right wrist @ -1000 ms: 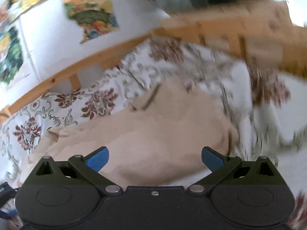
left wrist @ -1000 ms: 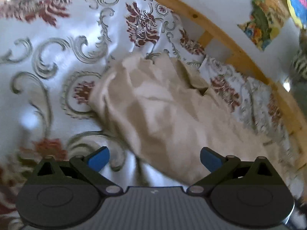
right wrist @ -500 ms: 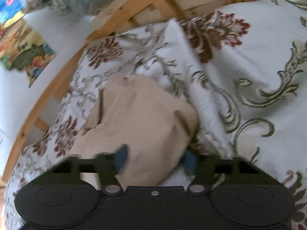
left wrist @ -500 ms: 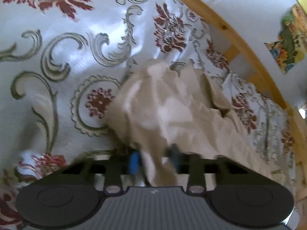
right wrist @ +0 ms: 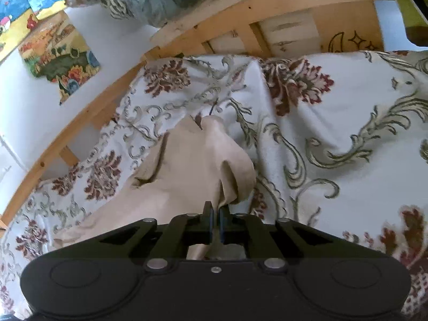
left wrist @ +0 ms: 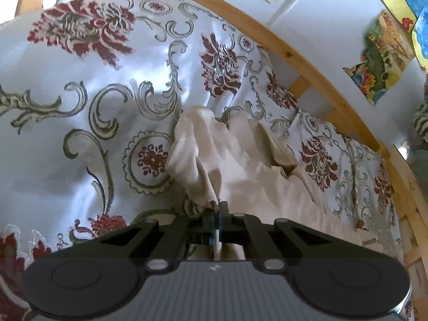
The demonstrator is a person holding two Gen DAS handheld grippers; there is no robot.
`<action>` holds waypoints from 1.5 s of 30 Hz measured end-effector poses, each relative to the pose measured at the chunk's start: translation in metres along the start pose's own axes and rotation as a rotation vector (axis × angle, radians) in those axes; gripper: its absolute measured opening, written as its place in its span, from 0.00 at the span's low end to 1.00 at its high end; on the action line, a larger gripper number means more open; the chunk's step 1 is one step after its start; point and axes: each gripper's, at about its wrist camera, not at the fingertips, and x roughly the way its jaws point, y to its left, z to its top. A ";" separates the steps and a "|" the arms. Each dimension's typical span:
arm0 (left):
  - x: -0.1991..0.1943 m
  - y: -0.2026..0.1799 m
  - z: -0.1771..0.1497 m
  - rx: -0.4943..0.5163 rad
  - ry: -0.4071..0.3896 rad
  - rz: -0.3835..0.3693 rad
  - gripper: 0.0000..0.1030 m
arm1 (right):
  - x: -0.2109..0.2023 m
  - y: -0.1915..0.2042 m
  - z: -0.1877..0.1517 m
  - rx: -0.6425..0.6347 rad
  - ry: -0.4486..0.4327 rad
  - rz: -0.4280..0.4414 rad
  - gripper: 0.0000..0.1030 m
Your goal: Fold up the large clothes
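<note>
Two hand-held grippers (left wrist: 217, 215) (right wrist: 215, 220) clamped on beige garment (left wrist: 240, 165), lengthwise along bedspread (left wrist: 80, 133).

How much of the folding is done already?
Not much yet. Done: the left gripper is shut on one edge of the beige garment, and the right gripper is closing on another edge. In hand: getting hold of it. Left: every fold, since it lies crumpled on the flowered bedspread.

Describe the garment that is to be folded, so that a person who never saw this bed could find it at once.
Look at the wooden-framed bed covered by a white bedspread with dark red flowers and grey-green scrolls. On it lies a crumpled beige garment, pinched by both grippers. It is the only plain, unpatterned cloth there.
</note>
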 end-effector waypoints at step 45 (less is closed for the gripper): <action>0.024 -0.024 0.014 0.107 -0.071 -0.016 0.04 | 0.127 0.157 -0.107 -1.014 -0.196 0.126 0.96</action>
